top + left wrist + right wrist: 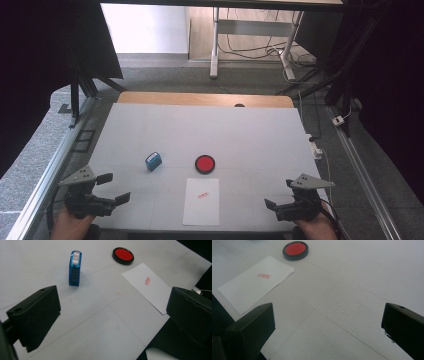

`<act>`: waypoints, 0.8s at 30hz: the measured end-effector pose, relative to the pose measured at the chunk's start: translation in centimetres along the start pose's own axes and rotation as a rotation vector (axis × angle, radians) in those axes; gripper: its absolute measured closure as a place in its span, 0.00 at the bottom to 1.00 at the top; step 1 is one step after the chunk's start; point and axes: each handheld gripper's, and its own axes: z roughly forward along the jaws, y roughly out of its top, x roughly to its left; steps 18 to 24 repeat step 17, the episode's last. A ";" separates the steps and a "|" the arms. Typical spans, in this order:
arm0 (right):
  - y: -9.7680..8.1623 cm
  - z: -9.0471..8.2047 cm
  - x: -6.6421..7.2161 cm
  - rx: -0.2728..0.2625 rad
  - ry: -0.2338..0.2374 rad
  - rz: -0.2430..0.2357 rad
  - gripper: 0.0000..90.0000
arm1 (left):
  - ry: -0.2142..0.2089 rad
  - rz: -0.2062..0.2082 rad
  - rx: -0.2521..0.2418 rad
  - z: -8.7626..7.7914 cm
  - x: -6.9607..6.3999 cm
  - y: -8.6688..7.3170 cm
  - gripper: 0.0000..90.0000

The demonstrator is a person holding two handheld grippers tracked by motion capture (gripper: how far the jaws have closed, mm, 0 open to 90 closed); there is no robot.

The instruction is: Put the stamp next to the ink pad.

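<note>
We work at a white table (250, 135) on a grey carpet floor, with the legs of another desk behind it. Near the middle lies a small blue plastic stamp (153, 161) on its side, and to its right a round black ink pad with a red cushion (205, 164). Just in front of the pad is a white paper sheet (201, 201) that carries a small red imprint (202, 195). Our left gripper (114, 188) and right gripper (280, 195) rest at the near corners, both with jaws wide apart and holding nothing, well apart from the stamp. We judge the stamp to be light, stiff and a little slippery. The best hold seems across its two long flat sides, at the middle of the body, away from the inked face. The paper is thin and may slide under pressure.
</note>
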 end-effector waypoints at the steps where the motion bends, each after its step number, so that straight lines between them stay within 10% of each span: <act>1: 0.0 0.0 0.0 0.000 0.001 0.001 0.00 | 0.000 0.000 0.007 0.0 0.0 -0.1 0.00; 24: 0.0 0.1 0.1 0.014 -0.003 -0.010 0.00 | 0.057 -0.023 0.102 0.2 0.0 -0.9 0.00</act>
